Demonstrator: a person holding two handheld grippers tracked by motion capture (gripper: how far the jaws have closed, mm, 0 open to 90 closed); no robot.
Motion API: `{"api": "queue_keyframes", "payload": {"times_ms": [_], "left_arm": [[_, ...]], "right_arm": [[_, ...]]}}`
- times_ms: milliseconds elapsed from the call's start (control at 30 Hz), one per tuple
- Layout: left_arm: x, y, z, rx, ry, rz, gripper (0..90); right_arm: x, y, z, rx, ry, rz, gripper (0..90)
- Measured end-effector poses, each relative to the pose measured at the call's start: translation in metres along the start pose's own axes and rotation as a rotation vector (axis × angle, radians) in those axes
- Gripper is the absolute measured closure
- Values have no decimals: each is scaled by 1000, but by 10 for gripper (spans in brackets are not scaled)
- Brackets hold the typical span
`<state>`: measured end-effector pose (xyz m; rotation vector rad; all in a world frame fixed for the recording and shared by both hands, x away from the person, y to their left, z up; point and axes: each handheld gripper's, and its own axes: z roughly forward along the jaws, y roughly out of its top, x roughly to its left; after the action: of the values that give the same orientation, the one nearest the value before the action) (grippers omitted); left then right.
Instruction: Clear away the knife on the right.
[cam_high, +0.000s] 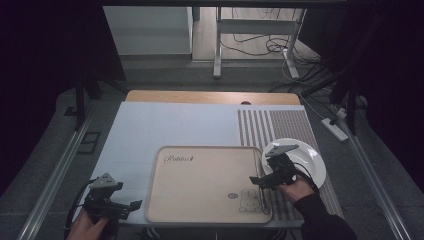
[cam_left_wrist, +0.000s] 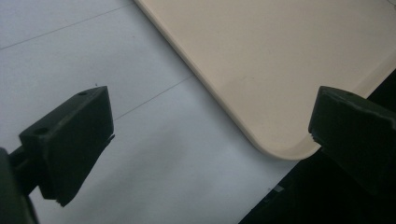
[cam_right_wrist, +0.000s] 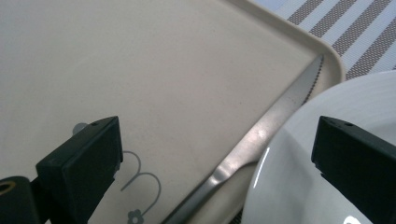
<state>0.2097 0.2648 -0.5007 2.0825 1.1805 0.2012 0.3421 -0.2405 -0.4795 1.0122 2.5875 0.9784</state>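
High view: a beige tray (cam_high: 200, 185) with a script logo and a small rabbit drawing lies at the near middle of the table, on a pale mat (cam_high: 165, 125) that turns to a striped placemat (cam_high: 280, 127) on the right. A white plate (cam_high: 305, 157) sits on the stripes, just beside the tray's right rim. The right gripper (cam_high: 256, 181), held in a dark-sleeved hand, hangs over the tray's right edge, between tray and plate. The left gripper (cam_high: 136, 204) rests low at the tray's near left corner, pointing toward the tray. Left gripper view: jaws stand wide apart with nothing between them; below lie the pale mat (cam_left_wrist: 116, 154) and the rounded corner of the tray (cam_left_wrist: 280, 93), with the table edge dark beyond. Right gripper view: jaws spread wide, holding nothing; a table knife (cam_right_wrist: 261, 135) with a serrated tip lies on the tray (cam_right_wrist: 163, 70) along its right rim, free of both pads, with the handle end running under the plate (cam_right_wrist: 317, 154) edge. The plate overlaps the tray's rim here. Striped placemat (cam_right_wrist: 355, 28) shows at the far corner.
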Motion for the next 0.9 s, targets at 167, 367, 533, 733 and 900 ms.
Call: {"api": "queue_keyframes", "payload": {"times_ms": [167,367,533,733,900], "left_arm": [[0,0,0,-1,0,1,10],[0,0,0,0,1,1,10],[0,0,0,-1,0,0,10],[0,0,0,1,0,2,11],[0,0,0,-1,0,1,11]], "right_arm": [[-1,-5,-2,-6,-27,4,0],[-1,-11,-6,-21,-55,-12,0],[-1,-14,-7,-27,-69,-21,0],[-2,-19,-9,-24,-75,-18,0],[-3,-23,-13,-34,-82,-7,0]]}}
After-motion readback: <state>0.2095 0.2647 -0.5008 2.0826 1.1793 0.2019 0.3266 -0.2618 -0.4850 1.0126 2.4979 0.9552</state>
